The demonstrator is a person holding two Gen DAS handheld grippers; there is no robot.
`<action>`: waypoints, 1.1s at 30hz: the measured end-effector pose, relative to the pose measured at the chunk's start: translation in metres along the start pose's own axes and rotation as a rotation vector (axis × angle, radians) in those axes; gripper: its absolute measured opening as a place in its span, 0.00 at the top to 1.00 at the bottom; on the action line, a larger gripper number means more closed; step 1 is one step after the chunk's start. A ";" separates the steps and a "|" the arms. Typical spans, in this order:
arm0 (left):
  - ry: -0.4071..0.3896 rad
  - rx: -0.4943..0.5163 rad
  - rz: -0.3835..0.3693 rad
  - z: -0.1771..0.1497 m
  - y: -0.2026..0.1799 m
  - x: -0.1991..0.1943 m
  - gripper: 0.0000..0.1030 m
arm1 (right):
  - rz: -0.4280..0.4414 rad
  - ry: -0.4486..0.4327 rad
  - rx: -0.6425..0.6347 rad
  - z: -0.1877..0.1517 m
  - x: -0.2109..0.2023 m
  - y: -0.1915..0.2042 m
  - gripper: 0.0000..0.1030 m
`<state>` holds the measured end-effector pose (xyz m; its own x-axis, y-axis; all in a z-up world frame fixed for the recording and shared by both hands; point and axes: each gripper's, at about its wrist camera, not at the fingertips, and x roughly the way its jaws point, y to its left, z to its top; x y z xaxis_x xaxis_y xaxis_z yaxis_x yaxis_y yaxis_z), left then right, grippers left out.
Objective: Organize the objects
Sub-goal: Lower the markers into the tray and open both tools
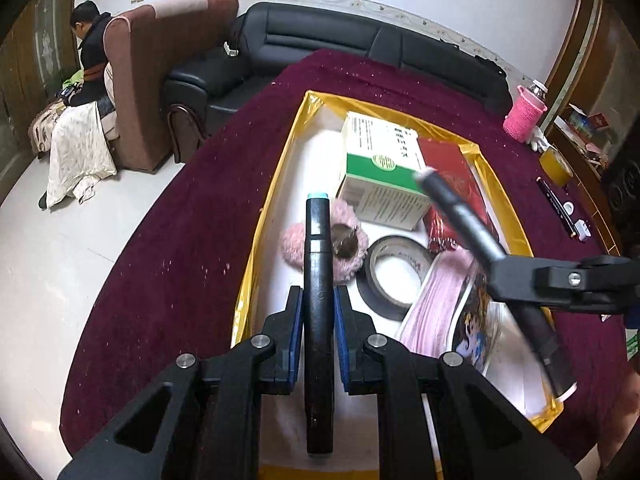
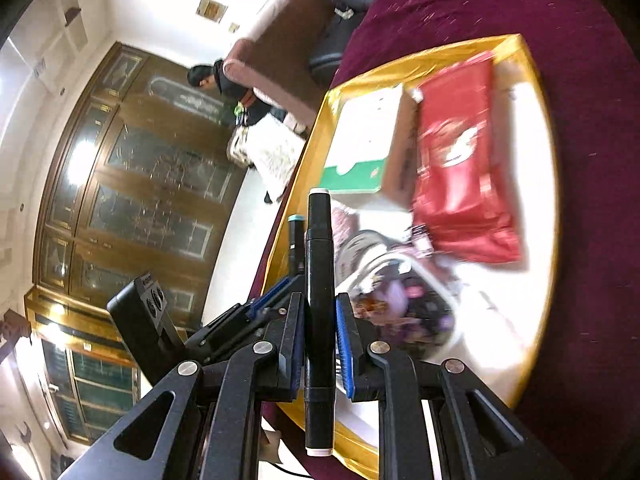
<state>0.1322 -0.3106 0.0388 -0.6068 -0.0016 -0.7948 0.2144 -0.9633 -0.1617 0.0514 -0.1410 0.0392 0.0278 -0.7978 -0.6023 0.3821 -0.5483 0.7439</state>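
- Bottom centre of the left wrist view: left hand-held gripper (image 1: 319,322) is clamped on a black marker with a teal cap (image 1: 319,320), blue pads pressing both sides; the marker hangs over the near end of the gold-rimmed tray (image 1: 280,184).
- Bottom centre of the right wrist view: right hand-held gripper (image 2: 320,322) grips a black marker with a white cap (image 2: 319,312), also above the tray; the picture is motion-blurred.
- Middle of the left view, already in the tray: black tape roll (image 1: 394,276), pink fuzzy item (image 1: 320,240), pink printed packet (image 1: 448,312).
- Further up: green-and-white box (image 1: 380,172) and red packet (image 1: 456,176), side by side.
- Far right, on the maroon tabletop (image 1: 160,260) outside the tray: another marker (image 1: 558,208), yellow tape roll (image 1: 556,166), pink-sleeved bottle (image 1: 524,114).
- Judgement: well under way; both markers await release, and the outliers may remain to collect.
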 end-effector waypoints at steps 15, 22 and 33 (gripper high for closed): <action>-0.124 -0.113 -0.101 -0.015 0.019 -0.065 0.34 | -0.082 0.068 -0.056 -0.001 0.053 0.021 0.83; -0.207 -0.171 -0.080 -0.022 0.035 -0.091 0.26 | -0.138 0.075 -0.120 -0.009 0.055 0.029 0.83; -0.190 -0.255 -0.080 -0.032 0.049 -0.093 0.14 | -0.176 0.065 -0.151 -0.017 0.062 0.035 0.79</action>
<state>0.2237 -0.3492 0.0855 -0.7564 -0.0022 -0.6541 0.3308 -0.8639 -0.3797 0.0817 -0.2050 0.0230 0.0059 -0.6729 -0.7397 0.5201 -0.6297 0.5770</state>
